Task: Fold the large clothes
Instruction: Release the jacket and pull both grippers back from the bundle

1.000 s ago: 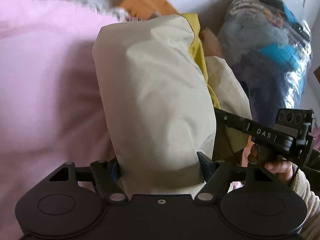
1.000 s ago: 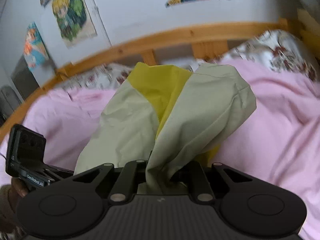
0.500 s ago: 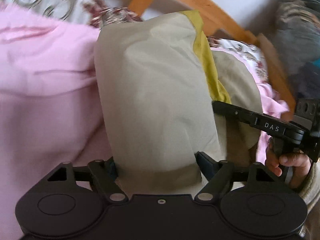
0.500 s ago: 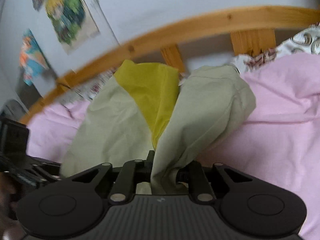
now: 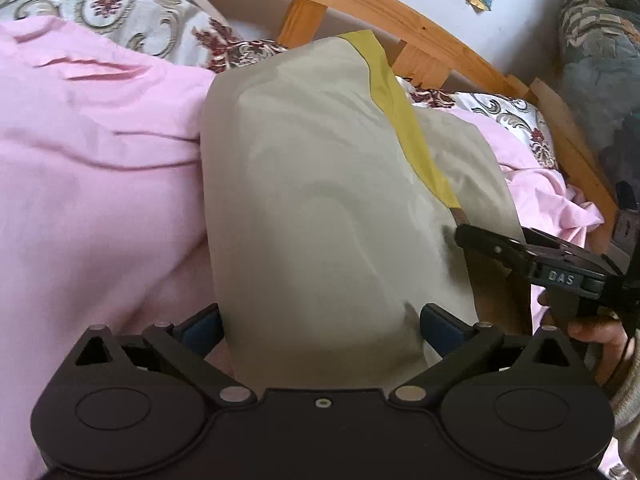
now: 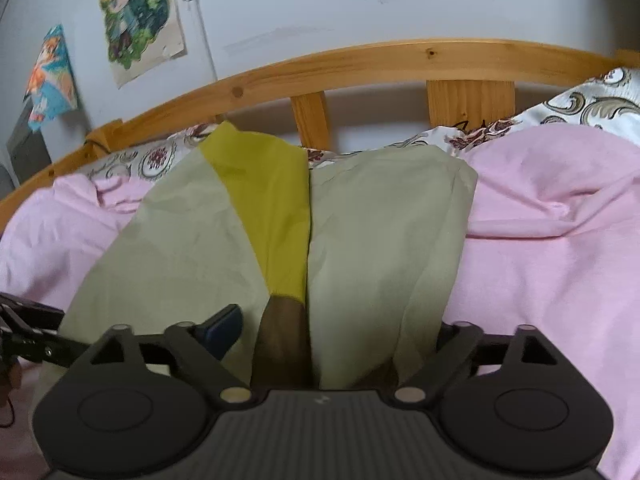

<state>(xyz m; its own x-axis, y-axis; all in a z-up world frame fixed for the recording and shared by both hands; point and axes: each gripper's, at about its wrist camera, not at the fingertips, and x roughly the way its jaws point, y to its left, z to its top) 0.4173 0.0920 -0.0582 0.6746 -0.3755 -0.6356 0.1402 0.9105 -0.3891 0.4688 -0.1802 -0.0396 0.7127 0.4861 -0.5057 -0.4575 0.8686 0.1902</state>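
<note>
- My left gripper (image 5: 322, 322) has its jaws spread as wide as they go, having just been opening; the grey-green garment (image 5: 320, 200) lies between the blue pads (image 5: 200, 326) but they no longer pinch it.
- My right gripper (image 6: 340, 330) has also just been opening, and quickly; its jaws now stand wide with loose cloth between them, gripping nothing.
- The garment (image 6: 380, 240) rests on the pink bedcover (image 6: 560, 248), stretching away from me towards the wooden bed rail (image 6: 360, 64) at the far side.
- A yellow panel (image 6: 268, 216) runs down the middle of the garment, between two grey-green folds.
- From the left view, I see the right gripper (image 5: 532, 256) at the garment's right edge, held by a hand (image 5: 600, 332).
- A patterned sheet (image 5: 132, 28) shows beyond the bedcover.
</note>
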